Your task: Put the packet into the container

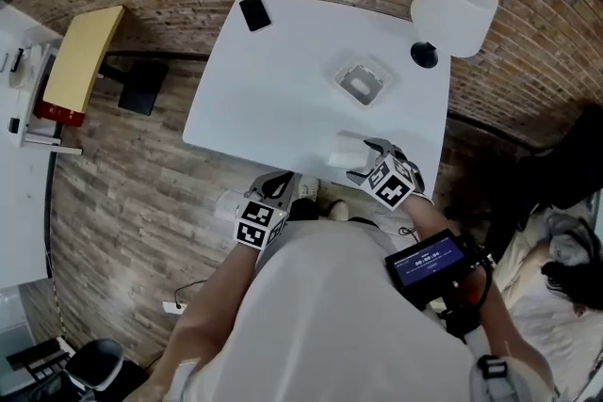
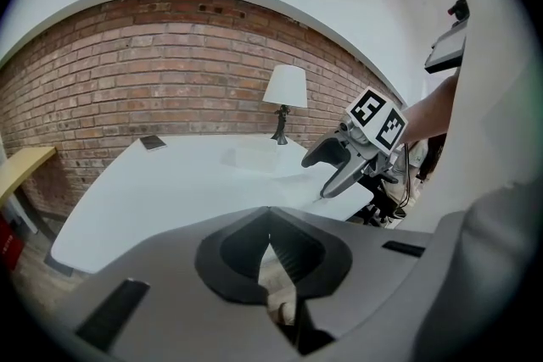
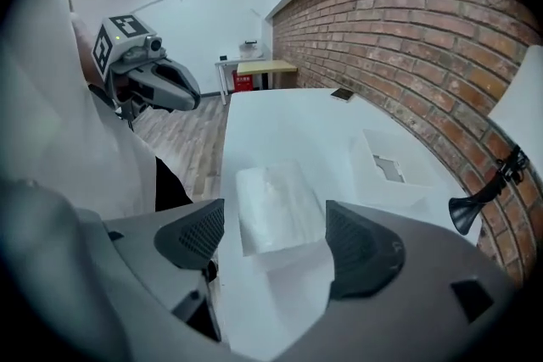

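A white, translucent packet (image 1: 344, 149) (image 3: 276, 203) lies flat near the front edge of the white table (image 1: 273, 89). My right gripper (image 1: 366, 160) (image 3: 276, 237) hangs just over its near end, tilted down. Its jaws are open, one on each side of the packet, and the pads do not press it. A clear square container (image 1: 363, 83) (image 3: 392, 169) (image 2: 254, 157) stands farther back on the table, nothing showing inside it. My left gripper (image 1: 281, 186) (image 2: 271, 246) is shut and holds nothing. It stays off the table's front edge, close to the person's body.
A white-shaded lamp (image 1: 454, 9) on a black foot stands at the table's far right corner. A dark phone (image 1: 254, 12) lies at the far left corner. A yellow-topped desk (image 1: 83, 56) stands to the left by the brick wall. Wooden floor lies below the table.
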A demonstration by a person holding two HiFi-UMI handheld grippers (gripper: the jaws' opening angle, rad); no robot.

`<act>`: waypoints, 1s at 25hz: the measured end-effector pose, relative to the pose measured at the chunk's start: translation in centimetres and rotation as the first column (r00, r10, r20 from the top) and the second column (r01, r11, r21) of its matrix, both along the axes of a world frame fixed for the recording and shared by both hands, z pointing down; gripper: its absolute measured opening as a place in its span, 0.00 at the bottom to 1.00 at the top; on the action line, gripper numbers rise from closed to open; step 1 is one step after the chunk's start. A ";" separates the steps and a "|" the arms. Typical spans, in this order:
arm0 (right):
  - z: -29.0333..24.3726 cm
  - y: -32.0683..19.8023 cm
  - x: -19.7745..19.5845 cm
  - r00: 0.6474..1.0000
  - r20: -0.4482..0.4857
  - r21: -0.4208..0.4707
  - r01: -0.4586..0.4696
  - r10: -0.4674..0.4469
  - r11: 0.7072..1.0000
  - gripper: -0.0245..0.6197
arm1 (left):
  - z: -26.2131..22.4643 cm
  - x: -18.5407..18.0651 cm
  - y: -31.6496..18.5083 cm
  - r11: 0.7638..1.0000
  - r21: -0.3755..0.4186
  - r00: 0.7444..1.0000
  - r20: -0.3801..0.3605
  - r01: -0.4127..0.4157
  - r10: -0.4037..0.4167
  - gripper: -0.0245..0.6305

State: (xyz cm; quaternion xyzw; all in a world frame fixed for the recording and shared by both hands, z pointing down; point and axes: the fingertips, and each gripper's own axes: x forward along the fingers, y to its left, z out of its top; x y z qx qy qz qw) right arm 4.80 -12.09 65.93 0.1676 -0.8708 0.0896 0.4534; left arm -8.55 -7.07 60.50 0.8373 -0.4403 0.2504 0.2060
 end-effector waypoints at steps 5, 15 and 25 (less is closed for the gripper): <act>1.5 -1.1 0.0 0.996 -0.084 -0.086 0.026 -0.033 0.996 0.69 | -0.4 -0.7 -0.9 1.000 0.014 1.000 -0.014 0.001 0.000 0.05; 3.1 -0.9 -1.4 0.972 -0.186 -0.107 0.124 -0.143 0.986 0.70 | -0.3 -3.0 -1.7 0.999 0.022 0.999 -0.029 0.032 -0.031 0.05; 3.4 -0.7 -1.0 0.954 -0.247 -0.079 0.152 -0.168 0.985 0.57 | 0.0 -3.3 -2.5 1.000 0.020 0.999 -0.039 0.002 -0.001 0.05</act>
